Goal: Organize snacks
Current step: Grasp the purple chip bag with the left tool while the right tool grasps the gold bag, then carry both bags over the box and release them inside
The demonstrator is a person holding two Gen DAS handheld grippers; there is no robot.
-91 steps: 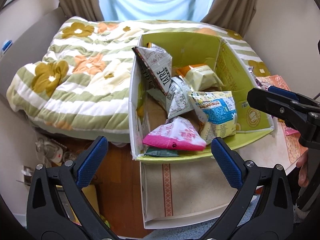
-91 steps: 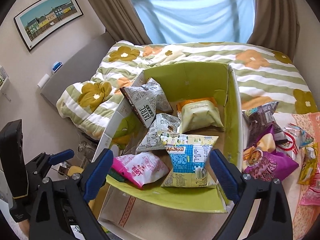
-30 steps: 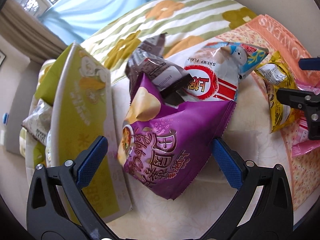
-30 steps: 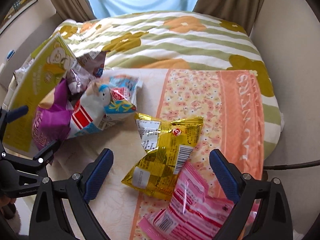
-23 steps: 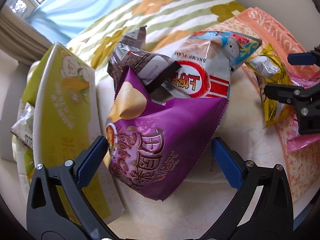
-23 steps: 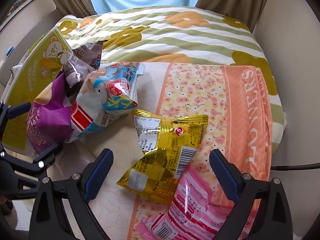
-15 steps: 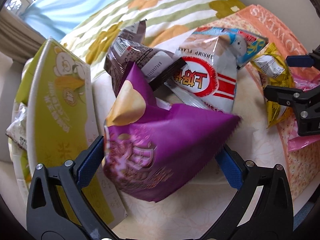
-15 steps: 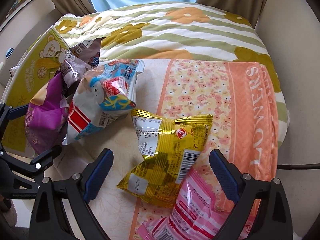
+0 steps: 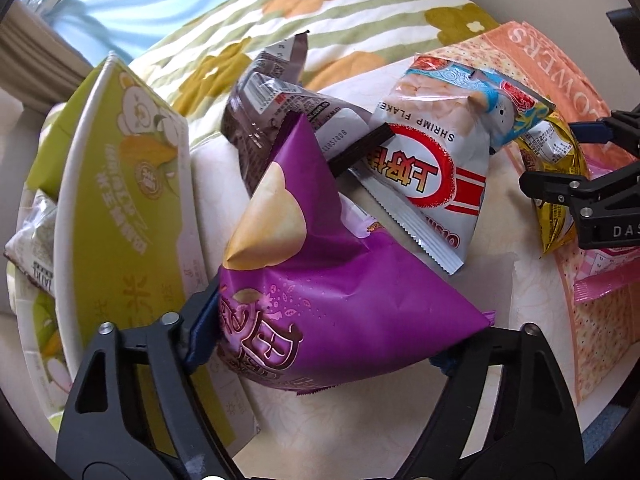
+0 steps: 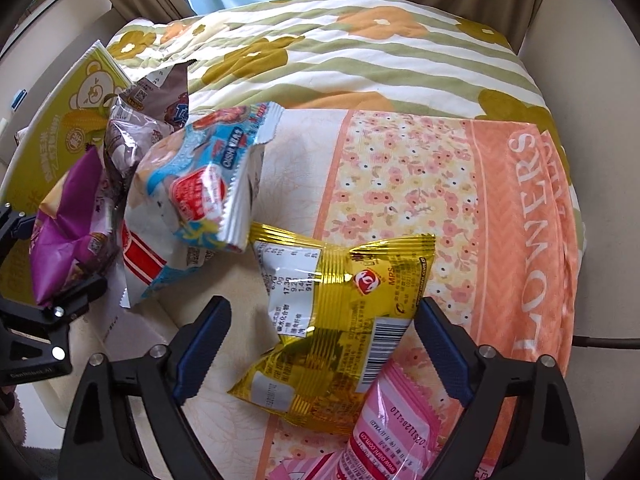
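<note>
A purple chip bag stands bulged between my left gripper's blue pads. The jaws are closing and both pads squeeze its lower corners. Behind it lie a dark brown bag and a white shrimp flake bag. In the right wrist view a gold snack bag lies between my right gripper's fingers. Those jaws are closing too: the right pad is at the bag's edge, the left pad still stands apart from it. A pink packet lies under the gold bag's near end.
A green cardboard box with several snacks stands just left of the purple bag. The bags lie on a cream and orange floral towel. A striped flowered quilt lies beyond, with curtains and a wall to the right.
My left jaws have come in onto the purple bag, which has crumpled and tipped up. My right gripper has sunk closer over the gold bag and its jaws have narrowed.
</note>
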